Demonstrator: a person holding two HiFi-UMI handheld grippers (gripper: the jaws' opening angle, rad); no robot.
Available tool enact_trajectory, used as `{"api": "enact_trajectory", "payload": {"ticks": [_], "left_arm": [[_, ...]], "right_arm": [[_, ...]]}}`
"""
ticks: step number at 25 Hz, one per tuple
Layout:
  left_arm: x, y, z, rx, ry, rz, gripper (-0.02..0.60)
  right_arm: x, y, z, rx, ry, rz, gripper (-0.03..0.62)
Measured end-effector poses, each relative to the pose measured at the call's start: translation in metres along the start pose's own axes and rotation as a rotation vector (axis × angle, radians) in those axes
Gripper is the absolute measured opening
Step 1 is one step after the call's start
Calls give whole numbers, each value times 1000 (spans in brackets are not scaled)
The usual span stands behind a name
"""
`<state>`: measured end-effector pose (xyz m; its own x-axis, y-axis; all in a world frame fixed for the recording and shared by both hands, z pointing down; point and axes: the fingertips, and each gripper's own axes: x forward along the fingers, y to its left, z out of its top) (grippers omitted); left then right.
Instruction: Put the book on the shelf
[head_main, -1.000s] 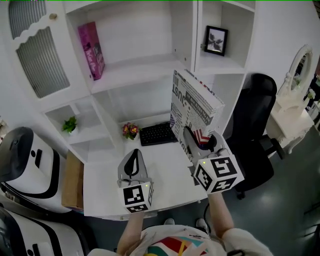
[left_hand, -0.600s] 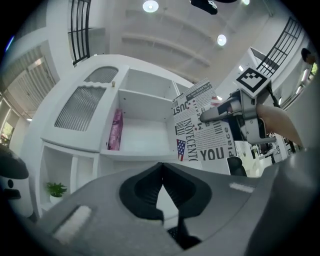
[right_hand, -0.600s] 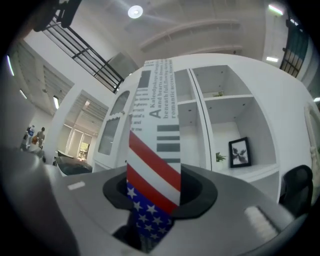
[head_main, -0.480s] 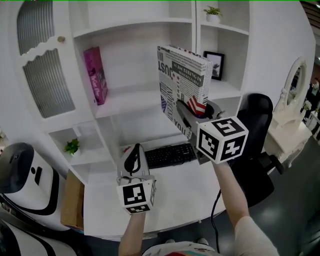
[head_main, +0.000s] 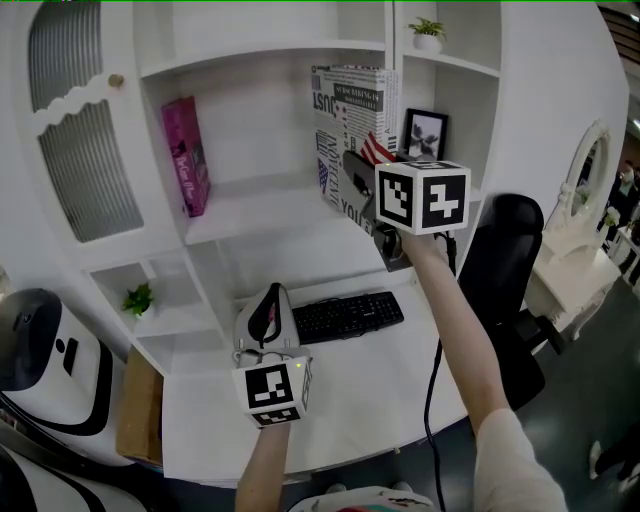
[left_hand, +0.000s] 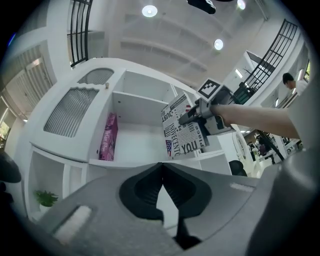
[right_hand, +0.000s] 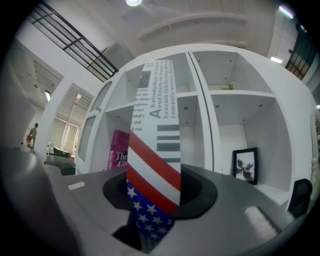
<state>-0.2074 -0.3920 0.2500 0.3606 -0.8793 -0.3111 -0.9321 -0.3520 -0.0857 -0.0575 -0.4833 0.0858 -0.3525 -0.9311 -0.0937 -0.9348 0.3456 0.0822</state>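
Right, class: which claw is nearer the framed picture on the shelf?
Right. The right claw, gripping the book, is up beside the framed picture; the left claw is down over the desk.

A pink book (head_main: 186, 157) stands upright, leaning slightly, to the right of a cabinet door (head_main: 85, 150) with a ribbed panel and a small round knob (head_main: 116, 80). A framed picture (head_main: 424, 134) of a dark leaf stands further right, with a small potted plant (head_main: 427, 31) above it. Another little plant (head_main: 138, 299) sits low on the left. A black keyboard (head_main: 347, 316) lies at the back of the white surface (head_main: 360, 395). A black office chair (head_main: 510, 250) stands to the right, beside a white dressing table (head_main: 575, 270) with an oval mirror (head_main: 590, 165). On the left are a rounded white-and-black machine (head_main: 40, 355) and a cardboard box (head_main: 140, 405).
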Motion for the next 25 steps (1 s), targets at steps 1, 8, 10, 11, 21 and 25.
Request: {"api": "enact_trajectory", "payload": {"ticks": [1,8,10,11,21,25], "left_arm": [[1,1,0,2,1,3,-2],[4,13,-4,20,9,22,-3],[4,18,-6,19,13,32,-3],[4,19,-6,20,15,36,-3],[5,34,-33,0,60,58,-2],[6,40,-51,-4,95,74,-2]], "right_arm": [[7,-3,-2,13,8,-8,153],[44,-9,-20,45,58,-37,153],[52,-10,-25,44,61,-49,153],[55,-11,-26,46,59,-56,153],[104,-21,-31,48,69,-134,152],[123,-24,-33,47,62,-161,152]]}}
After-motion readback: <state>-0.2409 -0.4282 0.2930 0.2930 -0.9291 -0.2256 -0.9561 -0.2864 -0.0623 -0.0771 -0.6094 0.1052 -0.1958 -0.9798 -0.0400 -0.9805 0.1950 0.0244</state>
